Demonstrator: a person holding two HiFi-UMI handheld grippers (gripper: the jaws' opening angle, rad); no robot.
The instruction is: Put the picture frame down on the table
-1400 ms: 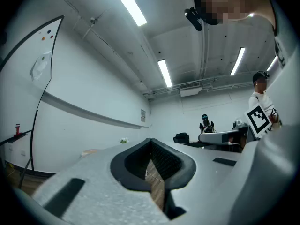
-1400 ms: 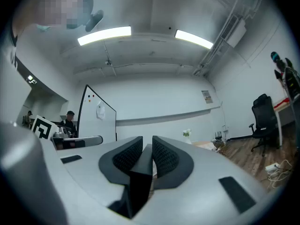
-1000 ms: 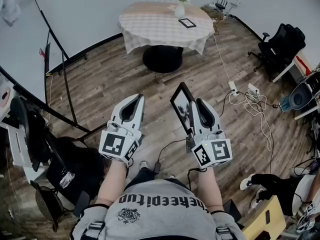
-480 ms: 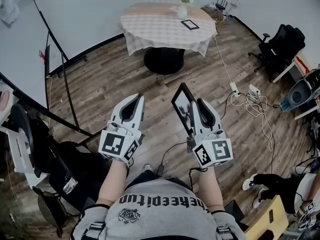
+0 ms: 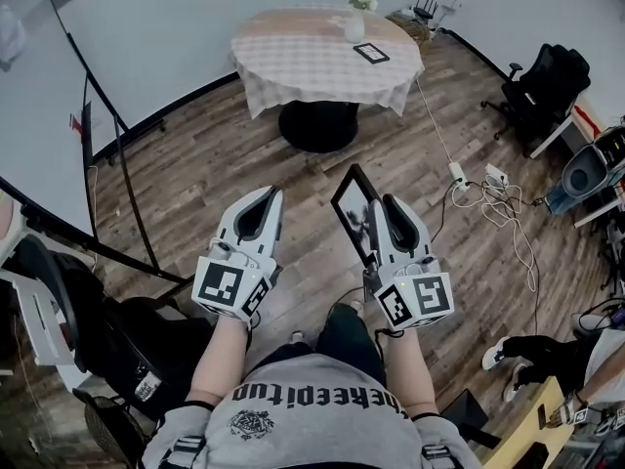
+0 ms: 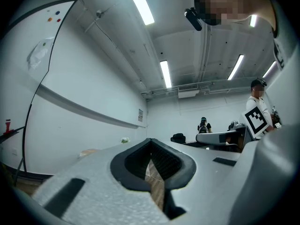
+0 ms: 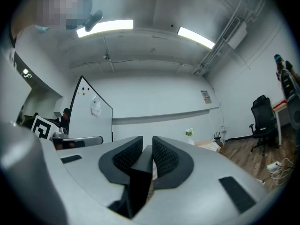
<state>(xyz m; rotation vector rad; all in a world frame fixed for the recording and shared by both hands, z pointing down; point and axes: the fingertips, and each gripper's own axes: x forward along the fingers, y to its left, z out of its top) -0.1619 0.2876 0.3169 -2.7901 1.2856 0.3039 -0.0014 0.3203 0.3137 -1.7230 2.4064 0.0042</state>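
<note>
My right gripper [image 5: 387, 206] is shut on a black picture frame [image 5: 354, 209], held on edge at waist height over the wood floor. In the right gripper view the frame's dark edge [image 7: 138, 184] runs between the two pads of that gripper [image 7: 147, 147]. Level with it on the left is my left gripper [image 5: 260, 203], shut with nothing in it; in its own view the tips of this gripper [image 6: 151, 142] meet. The round table [image 5: 293, 59] with a checked cloth stands ahead by the far wall.
On the table stand a white vase of flowers [image 5: 355, 21] and a second small frame [image 5: 371, 53]. A power strip and cables [image 5: 482, 191] lie on the floor at right, near a black office chair [image 5: 542, 91]. A stand's black legs [image 5: 117, 189] cross the left floor.
The person has stepped forward, so the things on the floor at the left and right edges slid back. Both grippers keep their pose and the frame stays held.
</note>
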